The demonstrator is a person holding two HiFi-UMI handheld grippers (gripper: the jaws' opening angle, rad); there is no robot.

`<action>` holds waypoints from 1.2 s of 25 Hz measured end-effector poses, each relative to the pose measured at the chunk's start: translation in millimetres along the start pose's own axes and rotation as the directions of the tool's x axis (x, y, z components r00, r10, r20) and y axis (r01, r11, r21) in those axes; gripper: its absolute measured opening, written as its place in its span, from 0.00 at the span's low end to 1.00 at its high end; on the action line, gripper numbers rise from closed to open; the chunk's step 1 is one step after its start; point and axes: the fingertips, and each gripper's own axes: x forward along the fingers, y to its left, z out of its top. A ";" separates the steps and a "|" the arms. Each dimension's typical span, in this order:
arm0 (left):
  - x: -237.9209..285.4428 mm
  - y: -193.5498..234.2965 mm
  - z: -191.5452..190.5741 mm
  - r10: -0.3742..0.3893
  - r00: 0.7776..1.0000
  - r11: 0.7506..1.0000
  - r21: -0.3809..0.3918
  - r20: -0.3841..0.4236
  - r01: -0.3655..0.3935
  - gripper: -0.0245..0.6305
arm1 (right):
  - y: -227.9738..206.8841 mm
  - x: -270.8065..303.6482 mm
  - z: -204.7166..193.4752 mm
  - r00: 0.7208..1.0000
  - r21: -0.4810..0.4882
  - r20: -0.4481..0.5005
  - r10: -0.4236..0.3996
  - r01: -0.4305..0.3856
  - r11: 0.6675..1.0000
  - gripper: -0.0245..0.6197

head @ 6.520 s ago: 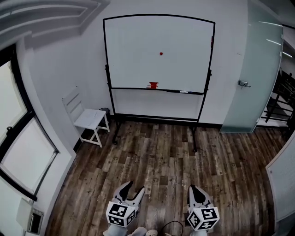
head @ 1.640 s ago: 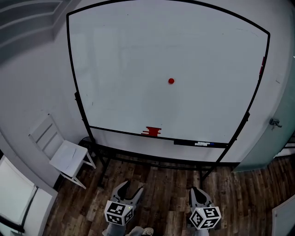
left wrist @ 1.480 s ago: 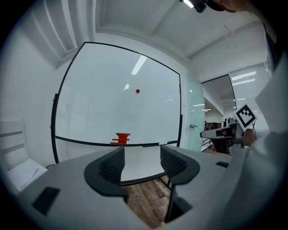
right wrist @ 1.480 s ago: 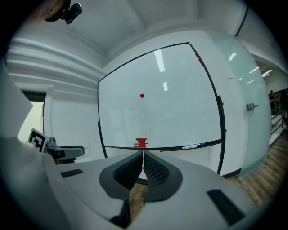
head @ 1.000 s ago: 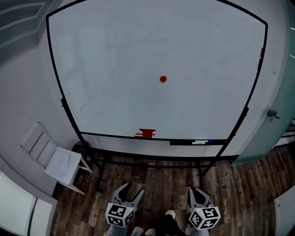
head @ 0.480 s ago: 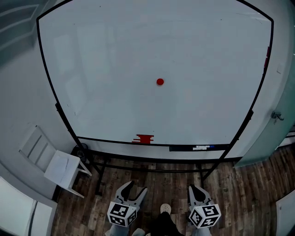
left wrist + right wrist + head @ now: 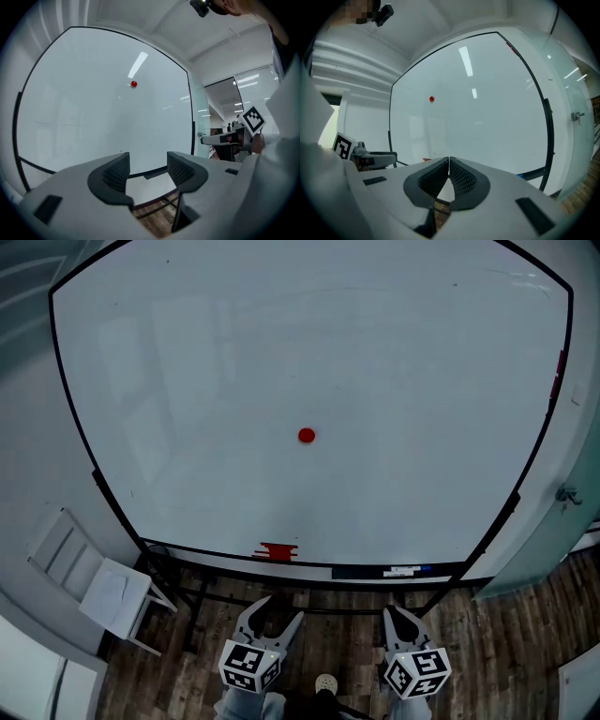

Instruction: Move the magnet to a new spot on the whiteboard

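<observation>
Both tongs are held low and level at 6 o'clock in the head view, pointing up toward the whiteboard [image 7: 187,381], side by side and well apart. The left tongs [image 7: 274,617] have their jaws spread wide with nothing between them. The right tongs [image 7: 396,615] have their jaws pressed together at the tips, also holding nothing.

The red magnet [image 7: 307,436] sits on the whiteboard near its middle, at 12 o'clock from the left tongs and far from both.

6.5 s ago the whiteboard stood small across the wooden floor. Now it fills most of the head view, and its frame has widened further in the last 0.5 s. The magnet has dropped lower in that view. The jaws of both tongs look as they did then: left apart, right together.

The head view alone shows the red eraser [image 7: 277,551] on the tray at 6 o'clock from the magnet, the marker [image 7: 403,570] at 3 o'clock from the eraser, the white chair [image 7: 94,582] at 9 o'clock from the tongs, and a shoe [image 7: 325,682]. The left gripper view shows the right tongs' marker cube [image 7: 253,119] at 3 o'clock. The right gripper view shows a door handle [image 7: 577,115] at 3 o'clock.
</observation>
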 end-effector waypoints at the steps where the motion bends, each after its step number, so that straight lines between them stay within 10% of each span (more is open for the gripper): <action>1: 8.4 2.3 5.1 0.001 1.000 1.000 0.007 0.007 -0.001 0.41 | -3.7 7.1 5.5 1.000 -0.003 0.009 0.005 -0.005 1.000 0.08; 30: 132.3 55.3 200.8 0.052 0.942 0.959 0.246 0.332 -0.139 0.41 | -18.1 128.9 188.1 0.935 -0.260 0.278 0.218 -0.145 0.955 0.08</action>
